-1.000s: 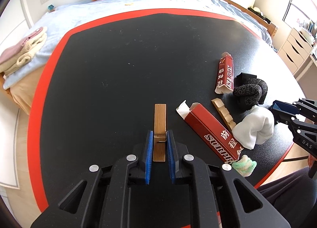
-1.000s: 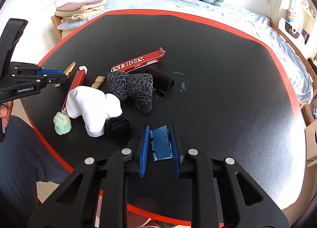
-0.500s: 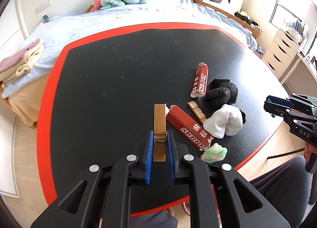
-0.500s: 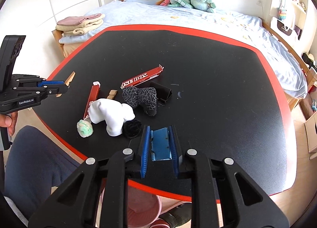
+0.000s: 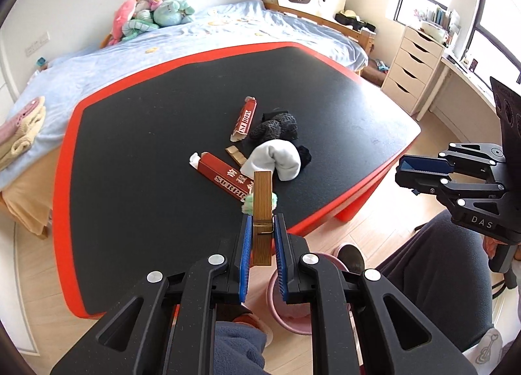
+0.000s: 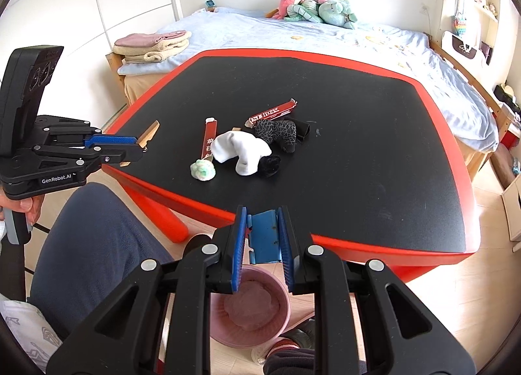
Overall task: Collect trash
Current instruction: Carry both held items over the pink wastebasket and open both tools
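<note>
Across the room's middle, a broad black tabletop with a red rim (image 6: pixel 423 88) is filling both views, with a blue-sheeted bed (image 6: pixel 374 42) lying behind it. Below the near edge, a pink plastic basin (image 6: pixel 250 306) is sitting on the wood floor beside the person's legs; it seems to be serving as the bin, and a pale crumpled lump is lying in it already. On the table, a cluster of leftovers is waiting: a long red carton printed in white letters (image 5: pixel 224 176), a second red carton marked BOX (image 6: pixel 272 113), a white rolled sock (image 6: pixel 242 150), a grey web-patterned sock (image 6: pixel 276 132), a small black fuzzy bundle (image 6: pixel 269 165), a green-and-white crumpled wad (image 6: pixel 202 171) and a short tan corrugated scrap (image 5: pixel 236 154). Off the table edge, the left gripper (image 5: pixel 262 244) is gripping a brown wooden clothespin (image 5: pixel 262 209), its blue pads closed on the spring end, the pin pointing forward above the floor near the basin. The right gripper (image 6: pixel 263 239) is pinching a small blue scuffed plastic piece (image 6: pixel 265 238) between its pads, hanging almost directly over the basin. Judging by this, two items are being carried to the drop; neither is released yet. Most of the pile is remaining on the table, so collection looks early, with sorting of socks from real trash probably ahead.
</note>
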The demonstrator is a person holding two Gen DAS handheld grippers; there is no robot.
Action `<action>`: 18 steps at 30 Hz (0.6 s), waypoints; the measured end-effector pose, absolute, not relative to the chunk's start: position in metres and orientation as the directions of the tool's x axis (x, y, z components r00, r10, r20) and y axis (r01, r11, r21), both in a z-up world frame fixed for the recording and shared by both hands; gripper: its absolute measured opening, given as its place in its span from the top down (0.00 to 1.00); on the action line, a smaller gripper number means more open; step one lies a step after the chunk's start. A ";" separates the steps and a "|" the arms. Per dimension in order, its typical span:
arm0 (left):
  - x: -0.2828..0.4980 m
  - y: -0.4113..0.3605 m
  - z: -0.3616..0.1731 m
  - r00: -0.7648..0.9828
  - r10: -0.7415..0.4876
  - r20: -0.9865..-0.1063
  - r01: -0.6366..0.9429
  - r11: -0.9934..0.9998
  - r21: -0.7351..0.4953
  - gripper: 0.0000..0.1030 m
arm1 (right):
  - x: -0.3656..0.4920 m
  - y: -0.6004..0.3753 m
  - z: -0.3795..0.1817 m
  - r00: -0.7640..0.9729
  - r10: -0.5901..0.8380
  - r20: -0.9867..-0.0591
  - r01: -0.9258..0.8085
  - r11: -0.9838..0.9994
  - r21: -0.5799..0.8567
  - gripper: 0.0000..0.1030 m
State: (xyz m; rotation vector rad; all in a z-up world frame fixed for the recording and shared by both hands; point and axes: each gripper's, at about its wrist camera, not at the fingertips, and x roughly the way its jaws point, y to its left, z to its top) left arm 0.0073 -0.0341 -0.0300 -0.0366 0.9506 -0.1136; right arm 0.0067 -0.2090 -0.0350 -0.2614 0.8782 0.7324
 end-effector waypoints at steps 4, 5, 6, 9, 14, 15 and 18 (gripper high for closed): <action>-0.003 -0.052 -0.035 0.559 -0.151 -0.815 0.127 0.987 -0.095 0.87 | -0.013 -0.219 -0.042 0.397 0.478 -0.783 -0.673 0.732 0.106 0.81; -0.005 -0.056 -0.037 0.553 -0.160 -0.817 0.138 0.985 -0.100 0.87 | -0.017 -0.222 -0.045 0.391 0.479 -0.786 -0.670 0.733 0.113 0.81; -0.007 -0.059 -0.039 0.547 -0.169 -0.820 0.148 0.984 -0.104 0.87 | -0.021 -0.224 -0.048 0.386 0.478 -0.789 -0.668 0.735 0.118 0.81; -0.014 -0.072 -0.047 0.526 -0.194 -0.828 0.173 0.978 -0.119 0.87 | -0.030 -0.229 -0.056 0.368 0.478 -0.798 -0.662 0.737 0.136 0.81; -0.026 -0.091 -0.058 0.490 -0.234 -0.840 0.215 0.966 -0.144 0.87 | -0.042 -0.231 -0.065 0.344 0.479 -0.808 -0.661 0.735 0.154 0.81; -0.027 -0.094 -0.060 0.484 -0.239 -0.842 0.222 0.964 -0.146 0.87 | -0.043 -0.231 -0.066 0.343 0.479 -0.808 -0.660 0.735 0.156 0.81; -0.029 -0.098 -0.062 0.472 -0.252 -0.845 0.235 0.959 -0.155 0.87 | -0.045 -0.232 -0.067 0.341 0.482 -0.807 -0.660 0.734 0.160 0.81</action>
